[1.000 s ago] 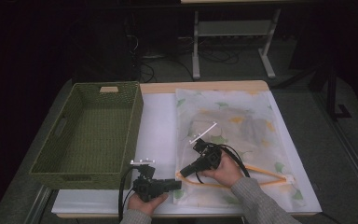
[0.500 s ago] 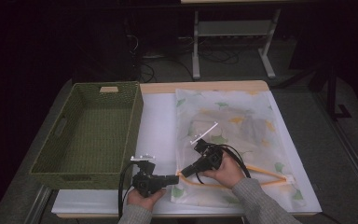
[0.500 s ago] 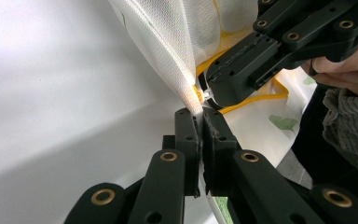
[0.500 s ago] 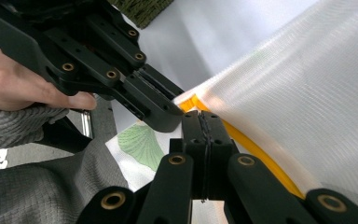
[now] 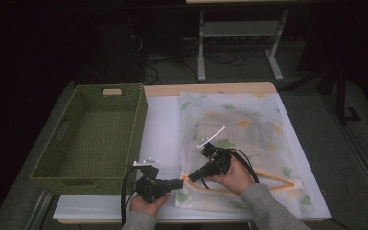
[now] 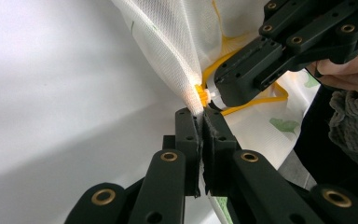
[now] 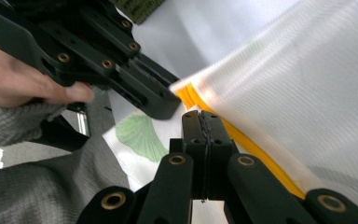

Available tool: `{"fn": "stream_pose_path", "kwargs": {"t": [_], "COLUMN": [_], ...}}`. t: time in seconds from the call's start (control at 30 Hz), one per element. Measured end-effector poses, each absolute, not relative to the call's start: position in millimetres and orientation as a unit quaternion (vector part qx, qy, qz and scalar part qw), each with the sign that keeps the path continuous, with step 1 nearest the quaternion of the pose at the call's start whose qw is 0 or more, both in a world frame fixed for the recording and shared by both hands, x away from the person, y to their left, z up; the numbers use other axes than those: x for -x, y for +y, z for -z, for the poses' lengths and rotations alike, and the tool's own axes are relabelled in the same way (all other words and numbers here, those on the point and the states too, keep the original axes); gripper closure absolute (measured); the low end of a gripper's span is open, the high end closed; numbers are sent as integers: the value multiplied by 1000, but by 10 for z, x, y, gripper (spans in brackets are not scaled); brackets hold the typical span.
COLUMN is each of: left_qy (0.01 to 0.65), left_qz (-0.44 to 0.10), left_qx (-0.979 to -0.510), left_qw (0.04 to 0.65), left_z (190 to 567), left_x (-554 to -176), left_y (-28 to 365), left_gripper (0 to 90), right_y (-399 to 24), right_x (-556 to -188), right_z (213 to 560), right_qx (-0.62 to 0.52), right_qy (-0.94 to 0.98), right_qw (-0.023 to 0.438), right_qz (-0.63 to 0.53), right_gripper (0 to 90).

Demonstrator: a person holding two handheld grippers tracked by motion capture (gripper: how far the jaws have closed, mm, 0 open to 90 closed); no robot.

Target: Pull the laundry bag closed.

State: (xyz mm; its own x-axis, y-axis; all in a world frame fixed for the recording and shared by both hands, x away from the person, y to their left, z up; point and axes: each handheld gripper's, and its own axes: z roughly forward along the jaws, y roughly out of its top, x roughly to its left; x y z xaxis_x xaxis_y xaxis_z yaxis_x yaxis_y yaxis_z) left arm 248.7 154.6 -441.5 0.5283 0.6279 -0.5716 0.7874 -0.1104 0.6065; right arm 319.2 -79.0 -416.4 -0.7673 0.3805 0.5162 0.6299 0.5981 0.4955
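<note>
Two hand-held grippers pinching the mesh bag [image 6: 168,42]: left [image 6: 201,116] on fabric, right [image 7: 204,119] at the yellow zipper [image 7: 242,140].

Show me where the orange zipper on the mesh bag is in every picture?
High view: the orange zipper runs along the mesh bag's near edge, from the tongs' meeting point rightward.
Left gripper view: it shows at centre, just above the left tongs.
Right gripper view: it slants from centre to lower right, past the right tongs.
Shared landmark: the zipper's end, where both tongs meet.
</note>
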Motion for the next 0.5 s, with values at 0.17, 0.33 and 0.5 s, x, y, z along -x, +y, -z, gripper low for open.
{"fn": "stream_pose_path", "kwargs": {"t": [0.17,0.33,0.5], "left_qy": [478,476,481], "left_qz": [85,80,76], "left_qx": [-739,-743,-741], "left_qw": [466,463,462], "left_z": [4408,4388,4384], "left_x": [-2485,-2484,-2482], "left_y": [1556,1551,1587], "left_gripper": [860,860,859], "right_y": [-832,-853,-913], "right_x": [-3188,-3183,-3183], "right_z": [4160,4154,4167], "right_qx": [291,292,298], "right_qy": [-874,-873,-871], "right_qw": [183,183,183], "right_qz": [343,344,344], "right_gripper": [896,896,896]}}
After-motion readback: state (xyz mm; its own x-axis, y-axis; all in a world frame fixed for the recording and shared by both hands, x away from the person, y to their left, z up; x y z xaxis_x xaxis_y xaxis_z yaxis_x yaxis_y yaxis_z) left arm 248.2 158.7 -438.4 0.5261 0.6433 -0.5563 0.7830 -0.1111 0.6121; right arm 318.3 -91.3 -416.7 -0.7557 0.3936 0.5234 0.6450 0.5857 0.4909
